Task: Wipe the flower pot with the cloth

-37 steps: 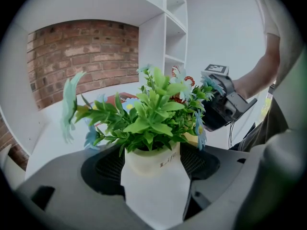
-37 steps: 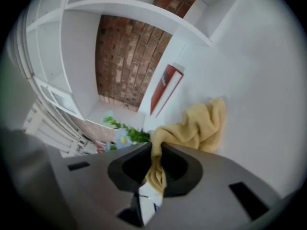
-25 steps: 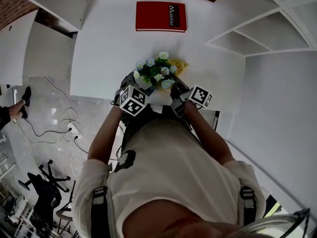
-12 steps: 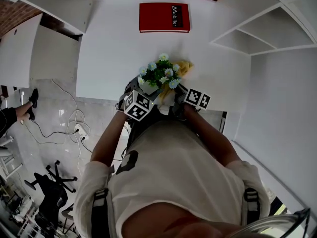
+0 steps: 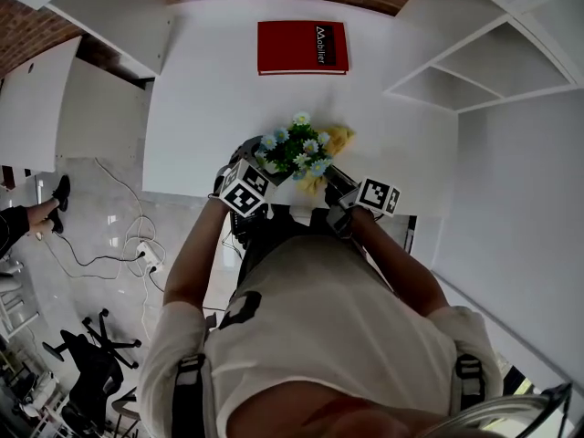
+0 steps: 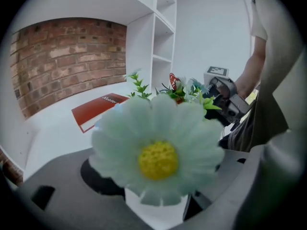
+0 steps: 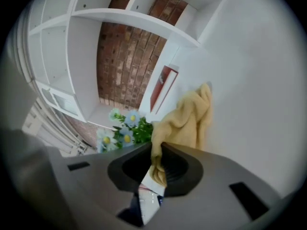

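Right claw (image 7: 156,164) extended forward, pinching cloth (image 7: 188,118)

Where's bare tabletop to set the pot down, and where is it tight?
Bare table lies between the red book and the flower pot, and left of the pot toward the table's edge; right of the cloth is bare too. The near edge is crowded: left gripper, right gripper, pot and cloth meet there.

flower pot (image 5: 293,151): on table (image 5: 210,108), front edge
cloth (image 5: 336,140): just right of pot
book (image 5: 302,46): behind pot, well apart
shelves (image 5: 474,67): right of table
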A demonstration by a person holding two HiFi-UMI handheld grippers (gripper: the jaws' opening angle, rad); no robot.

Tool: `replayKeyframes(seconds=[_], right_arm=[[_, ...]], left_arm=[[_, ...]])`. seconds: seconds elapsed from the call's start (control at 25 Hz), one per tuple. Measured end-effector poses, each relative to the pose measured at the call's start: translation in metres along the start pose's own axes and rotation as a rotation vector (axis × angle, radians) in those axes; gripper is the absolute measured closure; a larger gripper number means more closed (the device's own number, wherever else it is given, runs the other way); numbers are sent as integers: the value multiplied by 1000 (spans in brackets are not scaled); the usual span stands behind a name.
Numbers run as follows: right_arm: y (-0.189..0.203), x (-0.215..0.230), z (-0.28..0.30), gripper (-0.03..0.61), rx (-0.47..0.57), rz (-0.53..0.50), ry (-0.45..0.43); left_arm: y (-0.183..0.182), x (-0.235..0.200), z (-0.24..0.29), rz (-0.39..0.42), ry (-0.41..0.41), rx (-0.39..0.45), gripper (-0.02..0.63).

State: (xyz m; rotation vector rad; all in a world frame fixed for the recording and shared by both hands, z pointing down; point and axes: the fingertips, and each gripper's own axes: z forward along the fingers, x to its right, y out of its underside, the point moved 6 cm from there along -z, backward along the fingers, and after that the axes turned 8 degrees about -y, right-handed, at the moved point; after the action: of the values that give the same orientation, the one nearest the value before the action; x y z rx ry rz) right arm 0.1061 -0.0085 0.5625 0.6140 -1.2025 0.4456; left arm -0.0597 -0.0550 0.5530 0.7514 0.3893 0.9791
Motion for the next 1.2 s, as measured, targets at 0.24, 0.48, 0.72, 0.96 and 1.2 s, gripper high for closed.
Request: replayKeyframes(seconds=[0.24, 0.48, 0.72, 0.96, 1.2], right_arm=[[2, -13, 10, 518, 4, -15, -48], [14, 11, 15, 522, 53, 10, -15], [25, 35, 27, 523, -7, 6, 71], [25, 39, 30, 520, -76, -57, 88], [23, 35, 19, 518, -101, -52, 86]], left_arm=[[0, 8, 3, -53, -97, 21, 262], [5, 20, -3, -111, -152, 12, 262], [10, 26, -8, -71, -134, -12, 262], [13, 23, -11, -47, -117, -21, 262], [4, 5, -18, 38, -65, -1, 261]])
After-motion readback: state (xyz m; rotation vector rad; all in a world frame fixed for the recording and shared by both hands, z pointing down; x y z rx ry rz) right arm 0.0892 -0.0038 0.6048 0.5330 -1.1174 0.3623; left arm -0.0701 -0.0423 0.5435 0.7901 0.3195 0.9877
